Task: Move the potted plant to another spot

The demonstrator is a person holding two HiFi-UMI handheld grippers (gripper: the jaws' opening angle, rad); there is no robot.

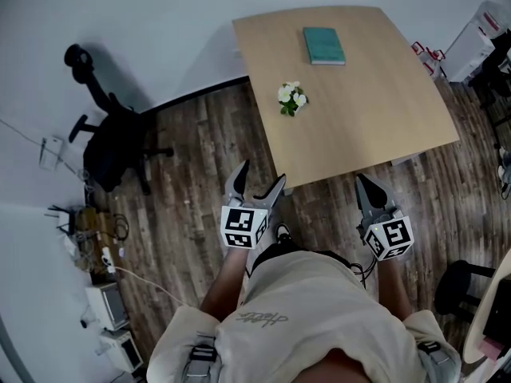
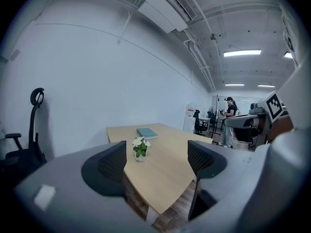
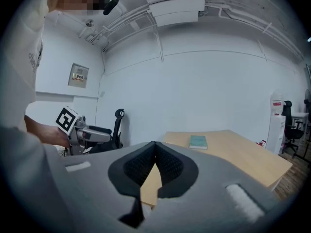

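The approach step is in hand; nothing is grasped yet. The plant [image 1: 291,98] stands upright on the table [image 1: 359,126], just above centre in the head view and well apart from the book [image 1: 323,45] at the top. Your left gripper [image 1: 262,174] sits at lower centre, near the table's corner, jaws spread wide with nothing between them. Your right gripper [image 1: 363,183] has its jaws pressed together, empty. Next, advance the left gripper, straddle the pot, and close gently; the small pot may tip.

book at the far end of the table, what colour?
The book has a plain teal cover. It shows best in the head view.
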